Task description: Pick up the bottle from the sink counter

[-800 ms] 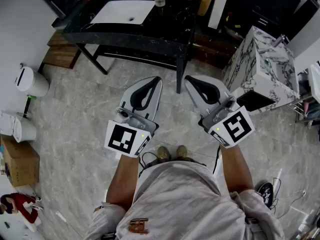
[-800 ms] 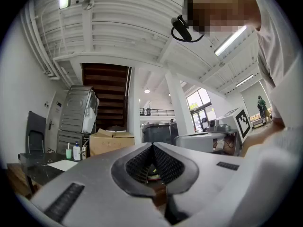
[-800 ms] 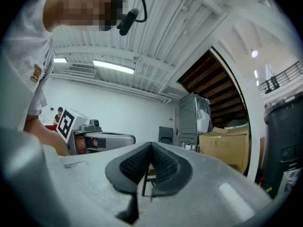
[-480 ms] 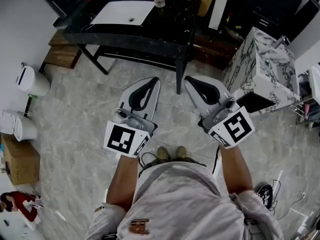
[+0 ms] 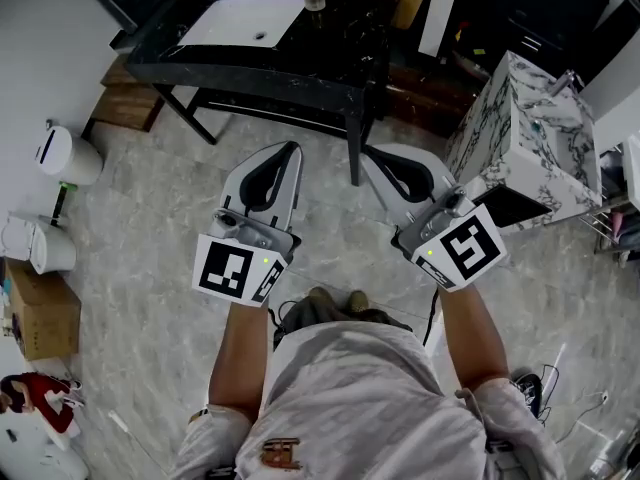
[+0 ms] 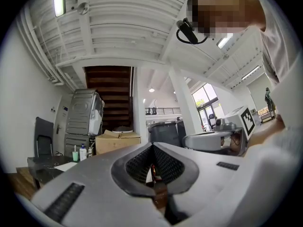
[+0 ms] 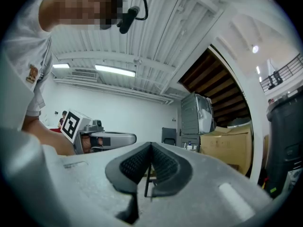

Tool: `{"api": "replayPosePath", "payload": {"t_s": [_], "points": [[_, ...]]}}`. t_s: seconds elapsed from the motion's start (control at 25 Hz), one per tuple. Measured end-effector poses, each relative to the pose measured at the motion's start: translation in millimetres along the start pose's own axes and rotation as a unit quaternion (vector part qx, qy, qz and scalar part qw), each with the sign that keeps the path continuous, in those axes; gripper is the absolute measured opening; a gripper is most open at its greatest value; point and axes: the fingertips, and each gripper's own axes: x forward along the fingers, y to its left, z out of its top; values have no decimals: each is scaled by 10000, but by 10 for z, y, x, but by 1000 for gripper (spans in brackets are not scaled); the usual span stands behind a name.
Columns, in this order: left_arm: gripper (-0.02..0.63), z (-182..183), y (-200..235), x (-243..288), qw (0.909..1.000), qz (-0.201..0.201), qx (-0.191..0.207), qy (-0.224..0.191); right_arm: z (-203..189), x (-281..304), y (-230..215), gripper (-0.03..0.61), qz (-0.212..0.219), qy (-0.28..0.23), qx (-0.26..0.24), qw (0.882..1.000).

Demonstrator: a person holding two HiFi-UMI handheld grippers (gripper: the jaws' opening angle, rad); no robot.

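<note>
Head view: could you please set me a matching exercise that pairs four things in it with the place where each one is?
Things:
1. white basin
2. marble-patterned block
3. cardboard box
4. left gripper

Places:
A. on the floor at the picture's left edge
B. held above the floor, beside the right gripper
C. set into the black counter at the top
D. standing at the right of the picture

Pairs: 1-C, 2-D, 3-A, 4-B.
</note>
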Motion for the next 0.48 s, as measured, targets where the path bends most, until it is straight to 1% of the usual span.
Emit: {"api": "replayPosePath", "payload": {"t_s": [0.28,0.48], "points": [[0,17,161,143,9999,133,44,-67,-22,147,-198,2,33,-12,-53,10000],[0,-79,547,370,9997,205,18,-129,-150,506,-417,2,71,58,-103,9999]]}}
